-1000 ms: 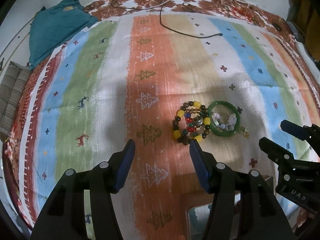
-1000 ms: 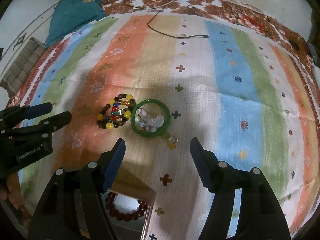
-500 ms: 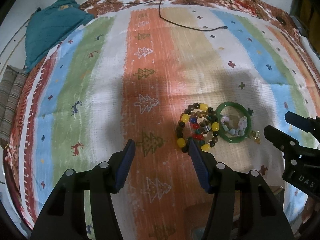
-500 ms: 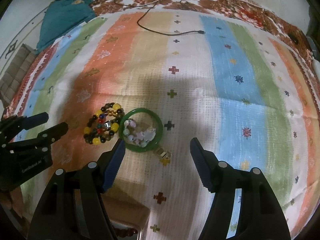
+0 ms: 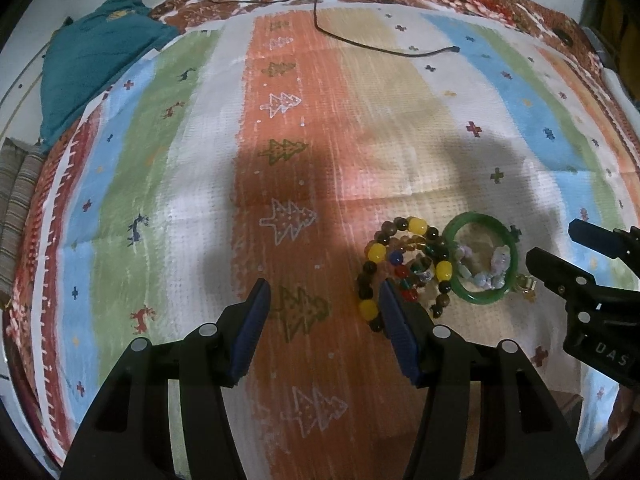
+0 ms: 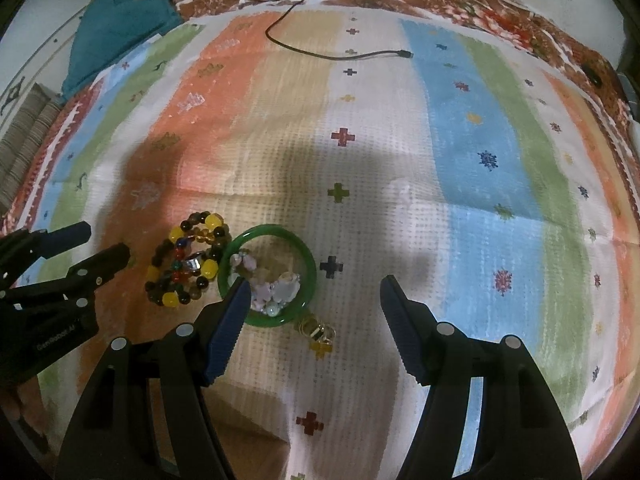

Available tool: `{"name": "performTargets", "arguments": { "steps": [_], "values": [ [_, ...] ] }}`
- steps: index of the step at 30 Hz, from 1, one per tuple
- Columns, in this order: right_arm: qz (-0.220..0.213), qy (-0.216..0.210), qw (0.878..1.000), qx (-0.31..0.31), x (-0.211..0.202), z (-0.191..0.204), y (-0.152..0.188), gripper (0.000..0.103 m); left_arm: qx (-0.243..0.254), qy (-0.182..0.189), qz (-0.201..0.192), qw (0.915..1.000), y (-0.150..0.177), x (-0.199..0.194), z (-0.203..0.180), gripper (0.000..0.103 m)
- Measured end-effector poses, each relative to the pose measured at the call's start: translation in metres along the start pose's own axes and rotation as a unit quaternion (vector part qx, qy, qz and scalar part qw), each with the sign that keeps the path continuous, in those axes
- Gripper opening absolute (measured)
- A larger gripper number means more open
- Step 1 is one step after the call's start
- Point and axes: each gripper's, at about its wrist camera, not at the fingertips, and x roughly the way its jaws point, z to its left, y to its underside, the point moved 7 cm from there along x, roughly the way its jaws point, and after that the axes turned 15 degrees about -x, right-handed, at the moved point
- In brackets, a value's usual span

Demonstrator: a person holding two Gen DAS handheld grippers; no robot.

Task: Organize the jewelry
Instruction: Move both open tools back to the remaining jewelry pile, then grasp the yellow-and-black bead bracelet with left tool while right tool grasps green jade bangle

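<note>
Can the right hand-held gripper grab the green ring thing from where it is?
Probably yes. The right hand-held gripper is open and empty, and nothing covers the green bangle, which lies flat on the striped cloth. Its left finger already overlaps the rim, though pale beads inside and the beaded bracelets alongside crowd it.

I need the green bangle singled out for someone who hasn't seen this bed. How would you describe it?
Start from the striped blanket covering the bed, then find the small cluster of jewelry near its front edge. The green bangle is the smooth, solid ring there, with pale beads lying inside it; the beaded bracelets on its left are strung from separate yellow and dark beads.
</note>
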Motion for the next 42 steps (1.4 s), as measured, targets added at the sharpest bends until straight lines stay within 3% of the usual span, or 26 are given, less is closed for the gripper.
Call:
{"name": "performTargets", "arguments": {
  "steps": [13, 22, 33, 37, 40, 42],
  "values": [
    [0.024, 0.000, 1.000, -0.001, 0.030, -0.003, -0.004, 0.067, 0.010, -0.008, 0.022, 0.9997, -0.004, 0.031, 0.002, 0.057],
    [0.032, 0.000, 0.999, -0.005, 0.042, -0.003, -0.005, 0.067, 0.020, 0.008, 0.030, 0.9993, -0.005, 0.041, -0.005, 0.058],
    [0.038, 0.019, 0.999, -0.033, 0.054, 0.000, -0.011, 0.053, 0.025, 0.003, 0.037, 0.9990, -0.005, 0.052, -0.008, 0.057],
    [0.035, 0.016, 0.998, -0.043, 0.058, 0.003, -0.013, 0.043, 0.027, 0.008, 0.047, 0.9985, -0.005, 0.056, -0.010, 0.047],
    [0.032, 0.011, 0.998, -0.048, 0.058, 0.004, -0.014, 0.032, 0.030, 0.008, 0.051, 0.9982, -0.009, 0.058, -0.011, 0.026],
    [0.026, 0.003, 0.999, -0.048, 0.057, 0.006, -0.015, 0.012, 0.028, 0.006, 0.051, 0.9983, -0.010, 0.059, -0.012, 0.012]
  ]
}}
